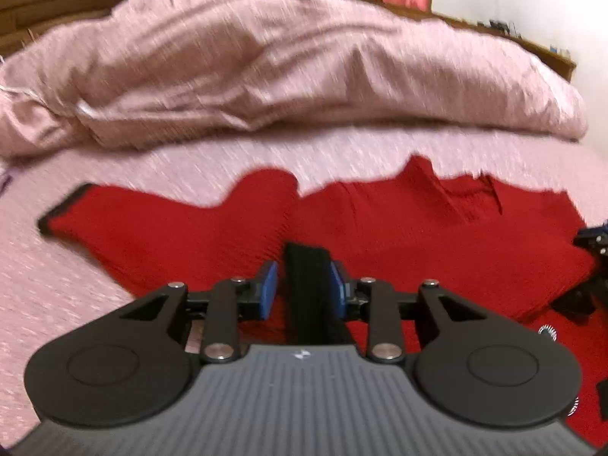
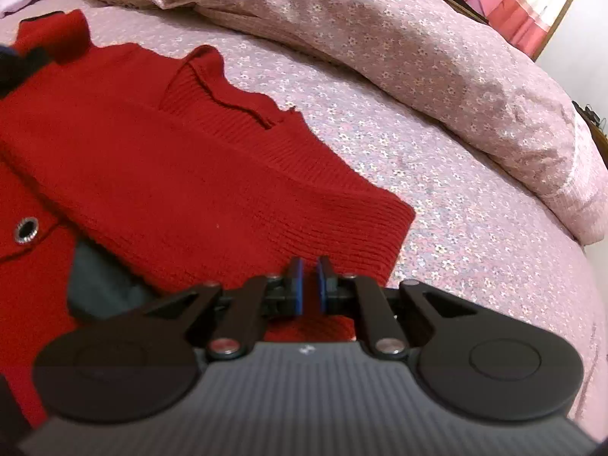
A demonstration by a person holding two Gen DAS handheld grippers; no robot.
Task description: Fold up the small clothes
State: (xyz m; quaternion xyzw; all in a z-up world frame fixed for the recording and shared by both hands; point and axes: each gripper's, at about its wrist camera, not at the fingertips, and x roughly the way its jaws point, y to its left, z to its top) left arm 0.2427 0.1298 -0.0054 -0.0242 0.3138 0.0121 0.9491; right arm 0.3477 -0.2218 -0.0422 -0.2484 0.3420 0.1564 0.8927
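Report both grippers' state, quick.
Left gripper: shut on the black band of the red sweater.
Right gripper: cannot tell; narrow gap shows.

Open sheet (image 2: 475,228) right of the sweater (image 2: 171,174) on my right wrist cam, room to pass there. Bunched duvet (image 2: 437,57) blocks the far side and curves round to the right. My left view: sheet (image 1: 57,304) free left of sweater, duvet (image 1: 266,68) walls off beyond.
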